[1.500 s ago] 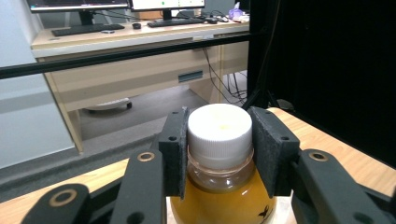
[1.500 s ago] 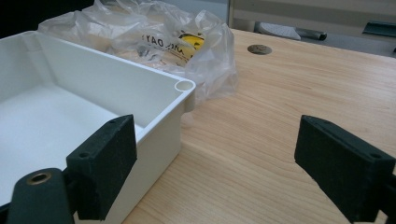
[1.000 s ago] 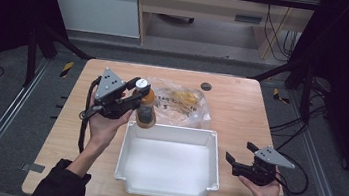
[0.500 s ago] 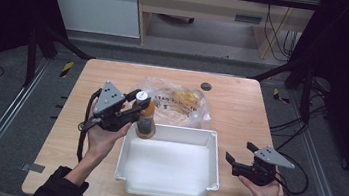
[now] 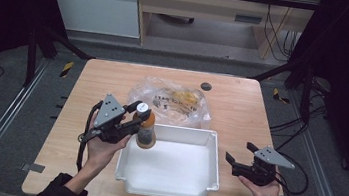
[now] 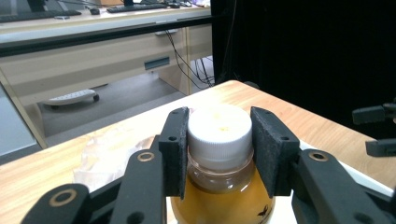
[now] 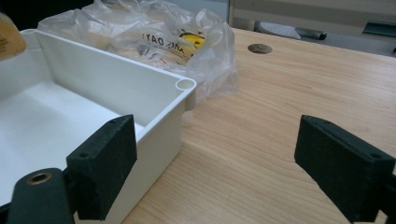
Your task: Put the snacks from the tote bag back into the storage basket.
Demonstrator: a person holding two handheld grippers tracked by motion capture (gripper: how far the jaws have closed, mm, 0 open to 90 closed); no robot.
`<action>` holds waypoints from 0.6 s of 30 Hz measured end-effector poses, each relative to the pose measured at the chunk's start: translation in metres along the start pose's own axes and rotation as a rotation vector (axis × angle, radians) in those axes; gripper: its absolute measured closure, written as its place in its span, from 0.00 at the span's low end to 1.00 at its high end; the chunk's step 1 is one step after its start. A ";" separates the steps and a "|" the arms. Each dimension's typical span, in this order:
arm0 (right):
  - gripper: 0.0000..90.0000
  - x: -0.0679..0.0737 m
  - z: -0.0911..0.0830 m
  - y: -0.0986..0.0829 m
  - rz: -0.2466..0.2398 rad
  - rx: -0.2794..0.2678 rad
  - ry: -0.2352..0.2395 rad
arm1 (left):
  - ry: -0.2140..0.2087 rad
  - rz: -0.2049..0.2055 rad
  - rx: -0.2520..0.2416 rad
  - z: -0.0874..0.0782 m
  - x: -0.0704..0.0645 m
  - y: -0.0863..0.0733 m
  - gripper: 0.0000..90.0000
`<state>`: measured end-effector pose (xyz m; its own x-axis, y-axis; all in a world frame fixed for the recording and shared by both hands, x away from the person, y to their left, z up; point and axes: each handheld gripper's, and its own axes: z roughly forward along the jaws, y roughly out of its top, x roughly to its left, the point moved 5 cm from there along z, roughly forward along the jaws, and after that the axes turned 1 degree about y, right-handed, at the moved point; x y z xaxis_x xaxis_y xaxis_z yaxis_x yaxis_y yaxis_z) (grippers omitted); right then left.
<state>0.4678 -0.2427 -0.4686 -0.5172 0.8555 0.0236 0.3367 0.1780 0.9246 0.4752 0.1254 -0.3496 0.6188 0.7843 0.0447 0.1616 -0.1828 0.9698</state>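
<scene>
A bottle [image 5: 146, 129] of amber liquid with a white cap [image 6: 219, 127] hangs upright over the far left corner of a white bin [image 5: 166, 190]. My left gripper [image 5: 142, 108] is shut on the bottle's cap, one pad on each side. In the left gripper view the gripper [image 6: 219, 149] clamps the cap and the amber body [image 6: 219, 205] shows below. My right gripper [image 5: 239, 154] rests open on the table just right of the bin. In the right gripper view its jaws [image 7: 224, 161] stand wide apart, holding nothing, beside the bin's wall [image 7: 107, 77].
A crumpled clear plastic bag [image 5: 172, 100] with yellow contents lies just behind the bin, also visible as the bag [image 7: 154, 32] past the bin corner. A small dark round disc [image 5: 206, 86] sits near the table's far edge. Bare wood lies right of the bag.
My left gripper has carried the bottle toward the person and lower, from beside the bag to over the bin's far left corner. The right gripper has stayed put.
</scene>
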 end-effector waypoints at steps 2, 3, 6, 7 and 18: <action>0.15 0.000 0.000 0.000 -0.001 0.001 -0.001 | -0.002 -0.002 0.001 0.000 0.001 -0.002 0.65; 0.15 0.000 0.000 0.000 0.000 0.001 -0.001 | -0.003 -0.012 0.005 0.001 0.000 -0.004 0.65; 0.15 0.000 0.000 0.000 -0.002 0.001 -0.001 | -0.002 -0.003 0.024 0.002 0.000 -0.010 0.65; 0.15 0.000 0.000 0.000 -0.003 0.000 -0.001 | -0.001 -0.001 0.026 0.002 0.000 -0.011 0.65; 0.15 0.000 0.000 -0.001 -0.012 0.003 0.000 | -0.008 -0.014 0.060 0.009 -0.003 -0.030 0.65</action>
<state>0.4678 -0.2426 -0.4694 -0.5212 0.8533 0.0126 0.3332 0.1898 0.9236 0.4748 0.1231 -0.3813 0.6224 0.7821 0.0294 0.2159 -0.2077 0.9541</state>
